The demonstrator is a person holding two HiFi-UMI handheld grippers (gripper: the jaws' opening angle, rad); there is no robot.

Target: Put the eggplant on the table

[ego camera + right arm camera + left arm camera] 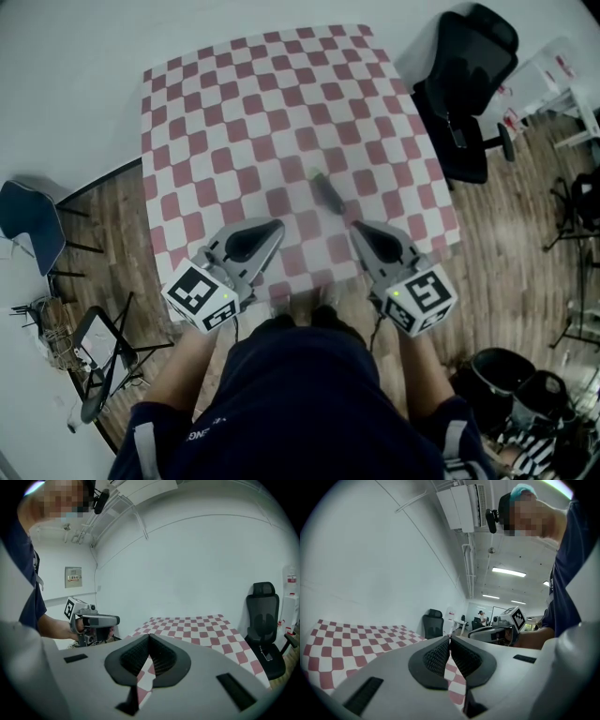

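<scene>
A small dark eggplant (328, 192) with a green stem lies on the red-and-white checked table (234, 103), toward its near edge. Nothing touches it. My left gripper (279, 225) hangs over the near edge, left of and nearer than the eggplant, its jaws shut and empty. My right gripper (356, 227) is just right of and nearer than the eggplant, also shut with nothing in it. In the left gripper view the pads (440, 656) meet at the tip, and the same shows in the right gripper view (161, 656). Neither gripper view shows the eggplant.
A black office chair (466, 84) stands off the table's far right corner. A blue folding chair (33, 220) and a black stand (103, 356) sit on the wooden floor at left. Dark buckets (506, 375) are at lower right. A white wall runs behind the table.
</scene>
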